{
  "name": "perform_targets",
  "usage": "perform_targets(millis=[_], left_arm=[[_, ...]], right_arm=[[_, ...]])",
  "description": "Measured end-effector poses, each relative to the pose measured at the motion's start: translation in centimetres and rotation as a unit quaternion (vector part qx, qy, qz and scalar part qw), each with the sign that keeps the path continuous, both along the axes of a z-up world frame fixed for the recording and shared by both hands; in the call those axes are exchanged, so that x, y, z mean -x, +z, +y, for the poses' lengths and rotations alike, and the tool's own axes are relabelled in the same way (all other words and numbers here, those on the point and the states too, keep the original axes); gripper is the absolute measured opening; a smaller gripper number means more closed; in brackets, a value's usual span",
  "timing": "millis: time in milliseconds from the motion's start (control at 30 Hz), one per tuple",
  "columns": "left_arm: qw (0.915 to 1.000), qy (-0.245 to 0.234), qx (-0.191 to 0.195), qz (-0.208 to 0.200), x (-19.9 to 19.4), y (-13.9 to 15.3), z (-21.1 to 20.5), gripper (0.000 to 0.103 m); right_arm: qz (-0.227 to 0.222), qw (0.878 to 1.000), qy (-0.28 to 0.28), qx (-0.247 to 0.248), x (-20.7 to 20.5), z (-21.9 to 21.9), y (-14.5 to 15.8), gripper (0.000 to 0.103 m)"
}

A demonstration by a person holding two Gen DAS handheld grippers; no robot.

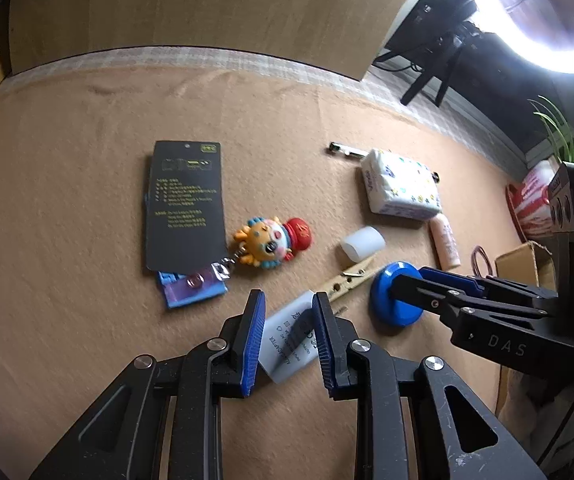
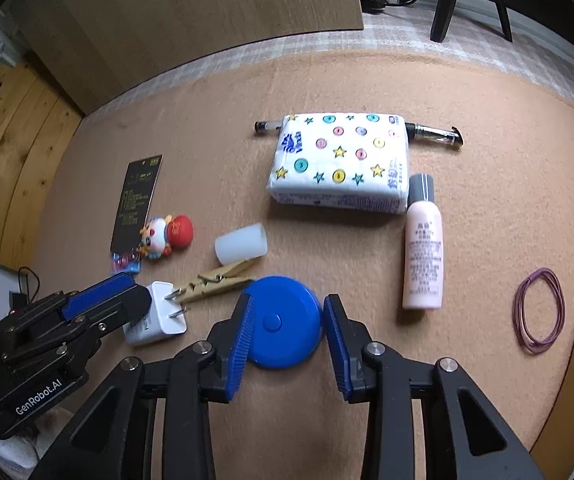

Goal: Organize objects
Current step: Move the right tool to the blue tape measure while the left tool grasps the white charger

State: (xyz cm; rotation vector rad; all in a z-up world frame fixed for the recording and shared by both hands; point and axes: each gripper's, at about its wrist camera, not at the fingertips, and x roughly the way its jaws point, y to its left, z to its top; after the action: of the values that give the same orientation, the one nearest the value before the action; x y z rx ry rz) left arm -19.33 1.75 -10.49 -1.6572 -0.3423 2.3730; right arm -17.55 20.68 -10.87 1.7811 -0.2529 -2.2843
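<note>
On a tan felt mat (image 2: 467, 92), the left gripper (image 1: 287, 338) is closing narrowly around a white charger (image 1: 287, 344), while the right gripper (image 2: 289, 340) is straddling a blue disc (image 2: 283, 320), both apparently positioned for lifting; contact cannot be confirmed.

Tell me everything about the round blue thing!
The round blue disc looks like smooth plastic, with a small raised button in its middle. It lies flat on the tan cloth, between the fingers of the right gripper. A wooden clothespin lies just beside its edge.
</note>
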Motion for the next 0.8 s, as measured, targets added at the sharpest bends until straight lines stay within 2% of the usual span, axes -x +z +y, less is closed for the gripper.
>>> perform_targets(millis=[367, 567, 800], left_arm=[[0.9997, -0.023, -0.010, -0.007, -2.0, -0.2, 1.3, 0.026], [0.9995, -0.029, -0.013, -0.008, -2.7, -0.2, 1.5, 0.027], [0.9992, -0.035, -0.019, -0.009, -3.8, -0.3, 1.7, 0.027]], right_arm=[[0.010, 1.000, -0.016, 0.002, 0.3, -0.2, 0.3, 0.032], [0.004, 1.000, -0.007, -0.007, 1.0, -1.2, -0.1, 0.032], [0.000, 1.000, 0.020, -0.006, 0.0, -1.7, -0.2, 0.032]])
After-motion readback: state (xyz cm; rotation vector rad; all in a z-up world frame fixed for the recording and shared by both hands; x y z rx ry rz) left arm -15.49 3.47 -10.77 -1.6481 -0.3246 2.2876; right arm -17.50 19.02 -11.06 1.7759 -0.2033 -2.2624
